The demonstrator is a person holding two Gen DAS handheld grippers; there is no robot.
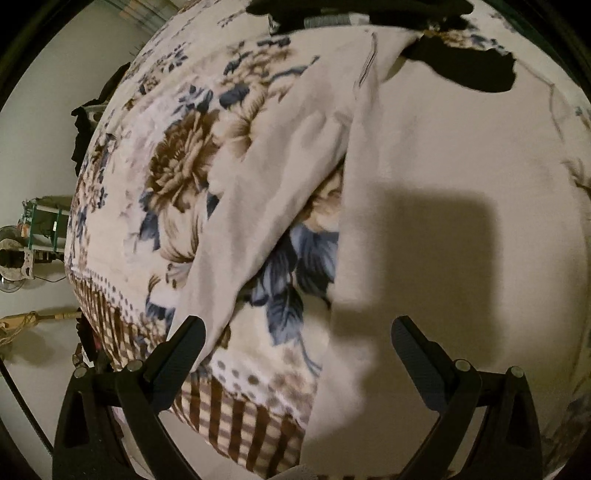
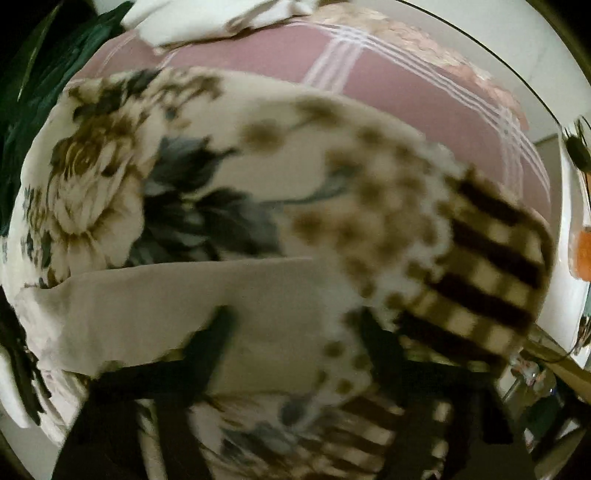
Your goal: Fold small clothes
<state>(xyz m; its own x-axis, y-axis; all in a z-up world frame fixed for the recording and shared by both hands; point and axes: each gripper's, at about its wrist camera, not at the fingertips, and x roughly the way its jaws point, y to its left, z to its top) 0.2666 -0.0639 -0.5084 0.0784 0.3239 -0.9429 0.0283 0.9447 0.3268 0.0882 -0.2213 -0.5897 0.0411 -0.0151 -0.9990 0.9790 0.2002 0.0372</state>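
A plain beige garment point(image 1: 443, 177) lies spread on a floral blanket point(image 1: 177, 162) in the left wrist view, with one sleeve or flap point(image 1: 266, 192) running diagonally down to the left. My left gripper point(image 1: 297, 339) is open just above the cloth, its left finger point(image 1: 181, 350) beside the flap's lower end, holding nothing. In the blurred right wrist view the same beige cloth point(image 2: 177, 299) lies across the blanket point(image 2: 258, 177). My right gripper point(image 2: 295, 336) is open, its left finger point(image 2: 210, 343) over the beige cloth.
A dark garment point(image 1: 469, 70) lies at the far edge of the bed. A pink striped sheet point(image 2: 369, 74) lies beyond the blanket, with white folded cloth point(image 2: 221, 18) behind it. The blanket's checked border point(image 1: 240, 424) hangs at the bed edge; floor and clutter point(image 1: 37, 229) lie left.
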